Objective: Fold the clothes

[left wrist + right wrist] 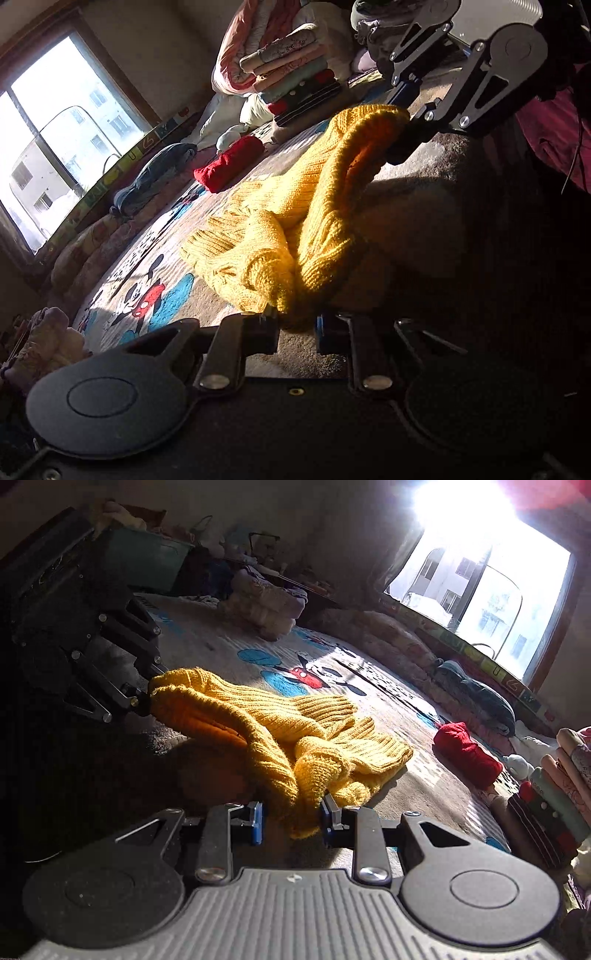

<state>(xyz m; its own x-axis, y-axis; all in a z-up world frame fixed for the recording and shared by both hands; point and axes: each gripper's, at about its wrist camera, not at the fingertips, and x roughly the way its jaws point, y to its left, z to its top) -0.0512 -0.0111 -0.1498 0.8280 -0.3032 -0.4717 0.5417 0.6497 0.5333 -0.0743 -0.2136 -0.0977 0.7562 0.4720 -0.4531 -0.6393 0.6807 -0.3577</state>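
A yellow knit sweater [280, 229] lies bunched on a cartoon-print blanket [147, 266], with two of its edges lifted. In the left wrist view my left gripper [295, 330] is shut on the near fold of the sweater. Up at the top right, my right gripper [400, 125] pinches a raised ribbed edge. The right wrist view shows the same sweater [280, 723], with my right gripper [291, 825] and its blue pads [256, 823] closed on a thick bunch of knit. My left gripper [146, 692] holds the far raised edge.
A stack of folded clothes [295, 85] [554, 805] stands at the blanket's end. A folded red garment [229, 164] [467, 753] and a blue garment [155, 177] [476, 698] lie toward the window. A pale clothes pile [262, 605] and green bin [147, 561] sit farther off.
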